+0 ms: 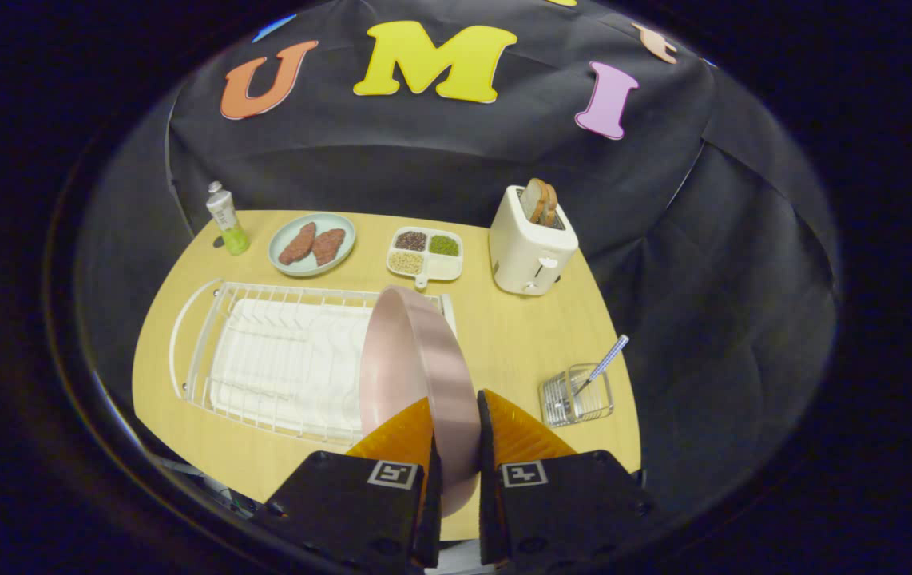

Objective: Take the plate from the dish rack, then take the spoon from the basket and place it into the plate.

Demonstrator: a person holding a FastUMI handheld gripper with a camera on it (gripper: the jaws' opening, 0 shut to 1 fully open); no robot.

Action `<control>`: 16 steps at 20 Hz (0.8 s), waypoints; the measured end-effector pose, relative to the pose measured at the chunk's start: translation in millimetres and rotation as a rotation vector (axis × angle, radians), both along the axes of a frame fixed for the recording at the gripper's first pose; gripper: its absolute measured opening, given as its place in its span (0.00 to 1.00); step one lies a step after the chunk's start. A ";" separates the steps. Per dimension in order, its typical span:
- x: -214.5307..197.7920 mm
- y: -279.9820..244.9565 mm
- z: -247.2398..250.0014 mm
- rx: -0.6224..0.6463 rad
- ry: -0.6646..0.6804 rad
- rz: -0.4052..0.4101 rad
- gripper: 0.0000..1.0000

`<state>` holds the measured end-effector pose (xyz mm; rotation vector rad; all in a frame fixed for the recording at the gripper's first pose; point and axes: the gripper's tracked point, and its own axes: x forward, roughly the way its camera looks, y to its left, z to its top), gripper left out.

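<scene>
— One pink plate (416, 359) stands on edge between the two fingers of the gripper (456, 435), which are closed on its rim, one finger on each face. It hangs above the table (520, 335), over the right end of the white dish rack (264, 367).

— Where is the spoon?

— Its handle sticks up out of a small wire basket (576, 395), to the right of the fingers and well apart from the plate. The spoon (604, 363) is untouched.

— What else is on the table?

— Beyond the rack sit a green bottle (227, 217), a plate of two meat pieces (312, 243), a divided tray of beans and seeds (426, 254), and a toaster (530, 247) with bread in it.

— What could go wrong?

— My judgement: only the plate's edge is pinched, so it may swing or slip if tilted fast. Lowered carelessly, it could strike the rack wires or land on edge and roll. Set too near the basket, it could tip it.
</scene>
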<state>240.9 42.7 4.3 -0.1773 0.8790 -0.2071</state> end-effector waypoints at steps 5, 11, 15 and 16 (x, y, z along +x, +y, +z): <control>-66.7 18.4 -60.4 0.153 -0.019 0.080 0.24; -105.6 32.5 -127.6 0.332 0.054 0.160 0.24; -107.2 16.6 -158.4 0.368 0.053 0.146 0.24; -105.4 15.0 -166.3 0.388 0.058 0.144 0.24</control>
